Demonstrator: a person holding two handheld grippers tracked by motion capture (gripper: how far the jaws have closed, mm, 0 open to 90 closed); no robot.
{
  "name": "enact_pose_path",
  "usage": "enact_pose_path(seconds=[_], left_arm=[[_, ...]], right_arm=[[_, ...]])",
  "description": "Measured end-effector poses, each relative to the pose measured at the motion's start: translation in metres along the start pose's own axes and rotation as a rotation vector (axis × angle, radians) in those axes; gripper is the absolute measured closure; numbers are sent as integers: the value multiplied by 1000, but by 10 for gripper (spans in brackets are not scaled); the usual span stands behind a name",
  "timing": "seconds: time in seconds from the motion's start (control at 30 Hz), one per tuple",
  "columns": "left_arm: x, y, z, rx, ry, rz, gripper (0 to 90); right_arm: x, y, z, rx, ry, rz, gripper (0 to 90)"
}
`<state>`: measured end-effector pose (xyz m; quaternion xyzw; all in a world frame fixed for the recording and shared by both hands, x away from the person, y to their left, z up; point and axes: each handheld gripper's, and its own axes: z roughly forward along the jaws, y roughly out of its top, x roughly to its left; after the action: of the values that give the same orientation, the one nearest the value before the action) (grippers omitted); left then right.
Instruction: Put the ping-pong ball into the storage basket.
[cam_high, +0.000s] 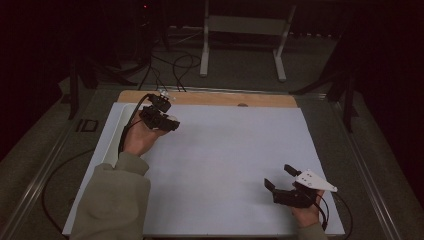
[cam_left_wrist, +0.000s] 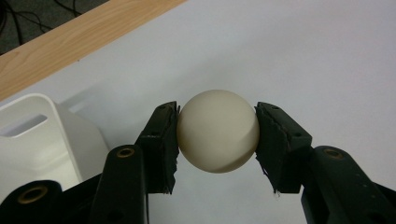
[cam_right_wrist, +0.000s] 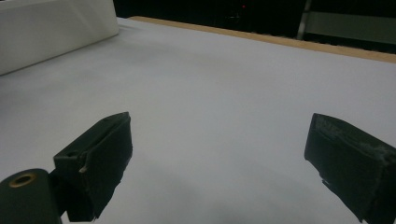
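Currently held: one cream ball (cam_left_wrist: 218, 131), pinched at its widest girth between the jaws of your left gripper (cam_left_wrist: 217, 140), above the white sheet on the bench (cam_high: 235, 150). White bin (cam_left_wrist: 42, 140) sits just left of those jaws. Keep the squeeze steady and centred. Right gripper (cam_right_wrist: 217, 163): jaws spread wide, nothing between.

Light wooden tabletop (cam_high: 210, 98), mostly covered by a large flat white sheet (cam_high: 225, 165); bare wood strip along the far edge. White plastic bin (cam_high: 116, 131) with a handle slot sits at the sheet's left side.
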<state>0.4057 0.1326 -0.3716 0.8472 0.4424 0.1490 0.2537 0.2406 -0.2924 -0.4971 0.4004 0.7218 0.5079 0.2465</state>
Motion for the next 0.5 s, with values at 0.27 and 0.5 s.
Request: enact_pose_path(seconds=[0.27, 0.5], left_arm=[[5, -3, -3, 4, 7, -2, 516], [8, -4, -5, 2, 12, -9, 515]], right_arm=[[0, 0, 0, 0, 0, 1, 69], [0, 0, 0, 1, 2, 1, 69]])
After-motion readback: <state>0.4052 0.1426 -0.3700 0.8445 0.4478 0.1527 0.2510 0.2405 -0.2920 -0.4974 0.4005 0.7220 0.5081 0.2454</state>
